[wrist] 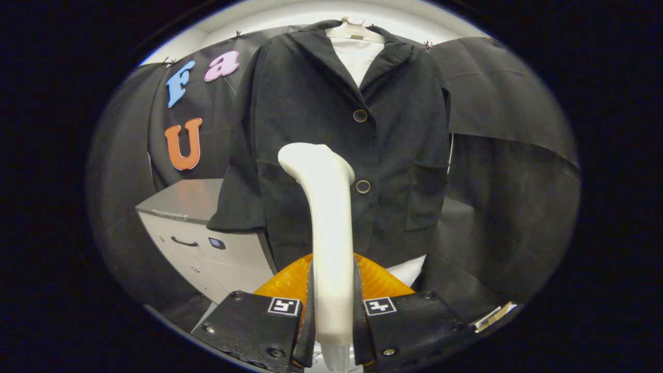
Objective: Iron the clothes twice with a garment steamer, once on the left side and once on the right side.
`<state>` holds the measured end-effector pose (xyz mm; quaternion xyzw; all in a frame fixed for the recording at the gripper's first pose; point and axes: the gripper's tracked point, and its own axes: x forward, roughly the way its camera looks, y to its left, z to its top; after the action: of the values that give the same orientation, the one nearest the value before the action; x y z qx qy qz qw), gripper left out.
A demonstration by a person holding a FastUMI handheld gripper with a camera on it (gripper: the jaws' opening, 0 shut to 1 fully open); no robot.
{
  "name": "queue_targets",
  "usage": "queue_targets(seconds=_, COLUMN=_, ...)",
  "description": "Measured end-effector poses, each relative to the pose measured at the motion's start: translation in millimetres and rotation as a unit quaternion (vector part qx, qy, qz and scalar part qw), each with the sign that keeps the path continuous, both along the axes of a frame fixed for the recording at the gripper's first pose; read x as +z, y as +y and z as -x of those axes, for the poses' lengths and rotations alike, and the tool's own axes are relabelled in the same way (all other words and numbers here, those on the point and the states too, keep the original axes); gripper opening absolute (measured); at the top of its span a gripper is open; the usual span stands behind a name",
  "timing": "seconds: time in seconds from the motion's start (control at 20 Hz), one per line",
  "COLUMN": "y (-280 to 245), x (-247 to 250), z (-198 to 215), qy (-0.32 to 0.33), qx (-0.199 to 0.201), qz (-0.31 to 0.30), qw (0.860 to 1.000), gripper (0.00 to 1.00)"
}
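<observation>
Gripper (333,316) fingers clenched on the smooth white plastic garment steamer handle (330,243), one finger pressing each side of its lower shaft; handle stands upright between the fingers, curved head bending toward the upper left, in front of the jacket's mid front. Orange translucent ribbed piece (380,282) sits just behind the fingers on both sides of the handle. Beyond the fingers hangs the dark charcoal woven jacket (311,103) with notched lapels, two round dark buttons down the front and a patch pocket on one side, on a white plastic hanger (355,28), white garment underneath showing at neck and hem. Whether the steamer head touches the fabric cannot be told. Grey metal cabinet (202,233) with a dark drawer handle stands beside and behind the jacket's sleeve
</observation>
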<state>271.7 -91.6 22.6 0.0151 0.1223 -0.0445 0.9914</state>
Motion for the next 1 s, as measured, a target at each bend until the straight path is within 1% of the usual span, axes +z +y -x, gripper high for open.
queue_targets(seconds=1.0, y=0.8, x=-91.3, z=2.5, qy=0.077, qx=-0.006, qz=0.019, qw=0.997, gripper=0.32)
